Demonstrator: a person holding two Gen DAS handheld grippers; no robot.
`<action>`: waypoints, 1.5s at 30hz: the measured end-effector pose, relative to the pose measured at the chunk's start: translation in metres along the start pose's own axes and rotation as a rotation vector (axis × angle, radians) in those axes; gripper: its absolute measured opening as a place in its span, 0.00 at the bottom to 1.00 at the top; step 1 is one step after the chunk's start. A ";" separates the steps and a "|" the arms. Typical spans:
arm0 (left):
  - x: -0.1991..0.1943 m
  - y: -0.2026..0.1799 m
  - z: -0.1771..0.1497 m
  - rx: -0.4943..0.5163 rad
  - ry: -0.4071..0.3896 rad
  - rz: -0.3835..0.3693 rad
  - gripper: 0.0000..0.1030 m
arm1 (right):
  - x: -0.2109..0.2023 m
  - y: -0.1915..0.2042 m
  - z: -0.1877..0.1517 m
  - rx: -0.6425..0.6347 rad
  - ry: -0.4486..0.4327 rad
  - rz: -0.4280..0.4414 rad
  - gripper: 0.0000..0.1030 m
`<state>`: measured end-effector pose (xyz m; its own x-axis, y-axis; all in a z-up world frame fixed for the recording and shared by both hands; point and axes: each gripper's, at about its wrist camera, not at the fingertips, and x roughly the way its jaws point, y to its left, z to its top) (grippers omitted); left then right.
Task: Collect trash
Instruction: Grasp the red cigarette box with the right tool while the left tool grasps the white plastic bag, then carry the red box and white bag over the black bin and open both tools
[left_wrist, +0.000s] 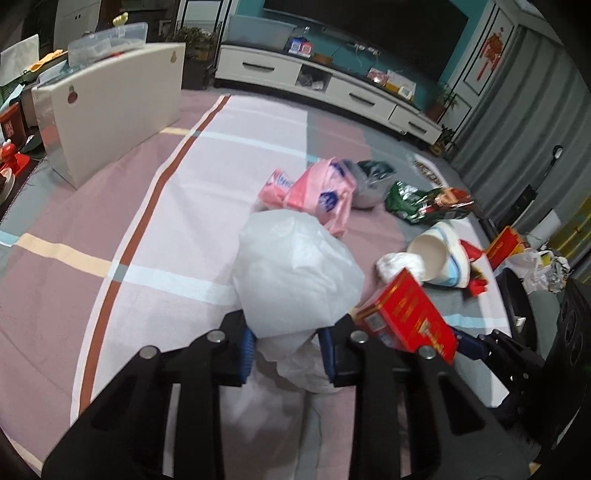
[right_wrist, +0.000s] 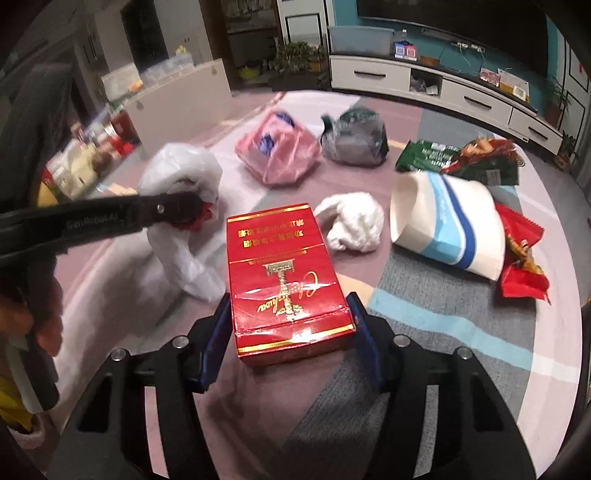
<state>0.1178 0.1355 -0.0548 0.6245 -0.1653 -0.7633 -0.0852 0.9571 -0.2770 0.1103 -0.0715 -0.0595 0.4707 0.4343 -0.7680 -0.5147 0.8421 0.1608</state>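
Note:
My left gripper (left_wrist: 290, 354) is shut on a white plastic bag (left_wrist: 295, 273), held up over the cloth-covered table; the bag also shows in the right wrist view (right_wrist: 181, 177) with the left gripper (right_wrist: 184, 212) clamped on it. My right gripper (right_wrist: 290, 332) is shut on a red cigarette box (right_wrist: 284, 273), which also shows in the left wrist view (left_wrist: 406, 317). On the table lie a crumpled white tissue (right_wrist: 351, 225), a tipped paper cup (right_wrist: 447, 225), a pink bag (right_wrist: 277, 151), a grey bag (right_wrist: 354, 138) and green and red wrappers (right_wrist: 476, 162).
A white board (left_wrist: 110, 110) stands at the table's far left. A white TV cabinet (left_wrist: 325, 81) runs along the back wall. A red wrapper (right_wrist: 521, 258) lies by the cup. The table's right edge (left_wrist: 491, 291) has clutter beyond it.

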 end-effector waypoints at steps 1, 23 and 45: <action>-0.004 0.000 0.000 0.001 -0.006 -0.010 0.29 | -0.008 -0.003 0.000 0.019 -0.019 0.009 0.58; -0.041 -0.104 -0.029 0.262 -0.045 -0.233 0.29 | -0.149 -0.136 -0.047 0.325 -0.271 -0.152 0.58; 0.024 -0.343 -0.036 0.408 0.116 -0.570 0.30 | -0.229 -0.274 -0.137 0.788 -0.367 -0.415 0.59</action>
<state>0.1341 -0.2055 0.0014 0.3963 -0.6698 -0.6279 0.5422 0.7227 -0.4287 0.0451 -0.4459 -0.0127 0.7707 0.0141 -0.6370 0.3092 0.8658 0.3933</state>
